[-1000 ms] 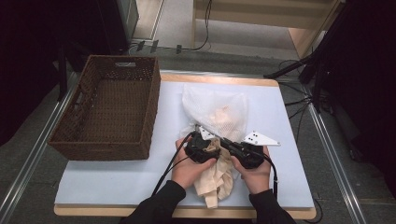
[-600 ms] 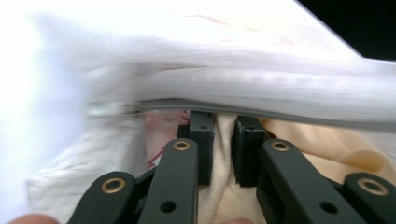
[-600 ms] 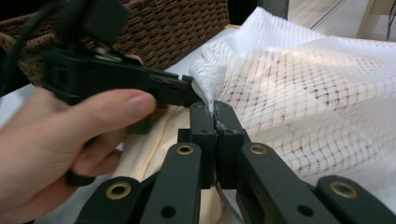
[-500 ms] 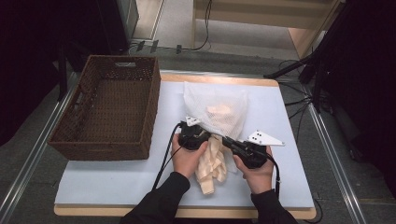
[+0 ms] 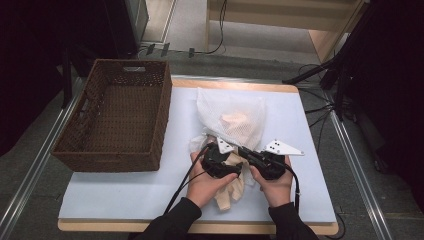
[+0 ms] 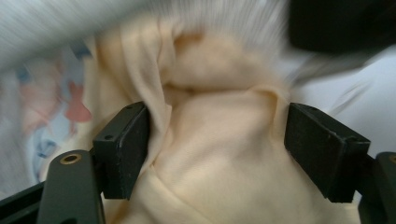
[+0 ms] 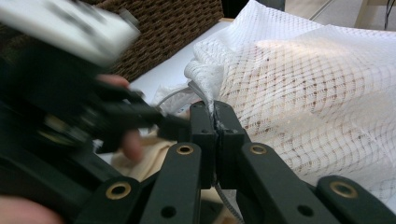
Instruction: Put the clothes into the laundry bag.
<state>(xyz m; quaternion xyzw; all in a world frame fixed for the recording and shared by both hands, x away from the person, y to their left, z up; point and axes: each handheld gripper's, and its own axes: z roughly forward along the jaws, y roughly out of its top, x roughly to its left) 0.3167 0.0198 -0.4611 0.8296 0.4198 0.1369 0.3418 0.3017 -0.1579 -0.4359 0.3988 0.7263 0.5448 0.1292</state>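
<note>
- The mesh bag (image 5: 231, 117) lies on the white bench (image 5: 125, 192), to the right of the wicker basket (image 5: 117, 115), with something pale and peach-coloured showing through its netting.
- The right gripper (image 7: 215, 122) has its jaws pressed together on the gathered edge of the mesh bag, with a fold of netting caught between them.
- In the high view the right gripper (image 5: 246, 151) sits at the near edge of the bag, held by the person's right hand (image 5: 274, 184).
- The left gripper (image 6: 217, 144) has its jaws spread, and cream cloth (image 6: 224, 154) bulges between them; the cloth touches the left jaw, but it is not squeezed.
- In the high view the left gripper (image 5: 216, 149) is just beside the right one, held by the left hand (image 5: 207, 182).
- The cream cloth (image 5: 230, 187) trails from the mouth of the bag towards the person, lying on the bench between the two hands.
- The basket stands well apart from both grippers.
</note>
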